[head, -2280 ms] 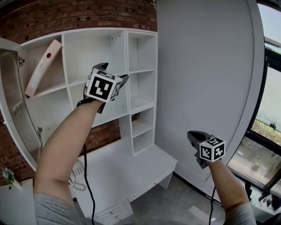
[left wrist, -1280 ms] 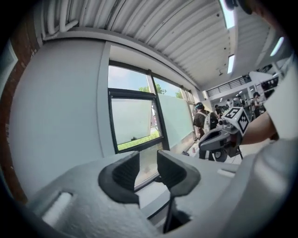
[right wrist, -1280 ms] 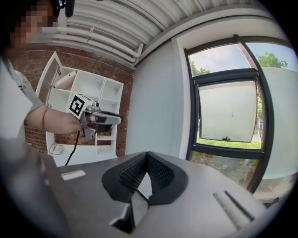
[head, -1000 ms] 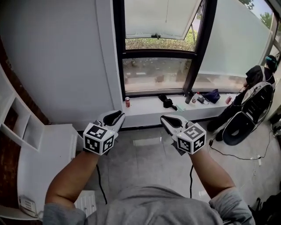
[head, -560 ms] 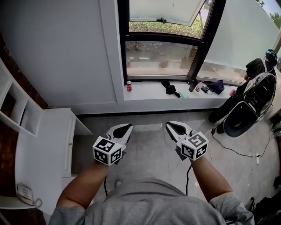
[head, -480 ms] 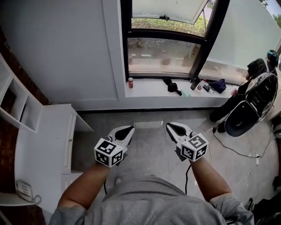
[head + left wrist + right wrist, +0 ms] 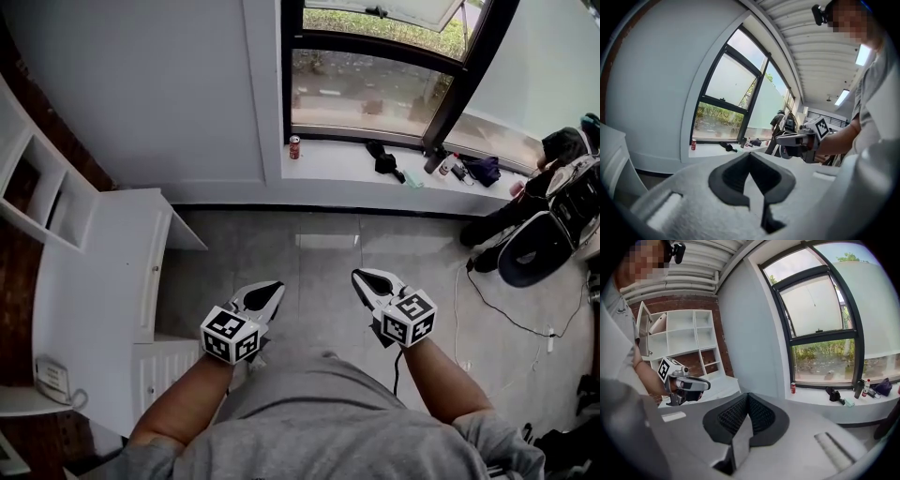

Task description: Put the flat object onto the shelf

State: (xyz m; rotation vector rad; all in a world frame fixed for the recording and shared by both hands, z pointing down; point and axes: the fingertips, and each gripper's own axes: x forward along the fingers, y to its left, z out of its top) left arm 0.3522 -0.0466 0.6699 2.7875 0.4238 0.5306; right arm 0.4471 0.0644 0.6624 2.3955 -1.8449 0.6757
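Both grippers hang low in front of the person's torso, above the grey floor. My left gripper (image 7: 262, 297) is shut with nothing in it; its jaws (image 7: 750, 158) meet in the left gripper view. A little to its right, my right gripper (image 7: 371, 281) is also shut and empty, with its pads closed together (image 7: 747, 398). The flat object (image 7: 658, 323), white and oblong, leans tilted in the top-left compartment of the white shelf (image 7: 686, 341), far from both grippers. The head view shows only the shelf's edge (image 7: 33, 202), not the object.
A white desk (image 7: 103, 281) with a telephone (image 7: 52, 380) stands under the shelf at the left. Ahead is a window sill (image 7: 337, 164) with a red can (image 7: 294, 147) and several small things. Dark bags (image 7: 548, 234) and a cable (image 7: 487, 295) lie at the right.
The left gripper has come away from the shelf, where the flat object stays. The view has swung to the window and floor. Both grippers have sunk towards the torso.
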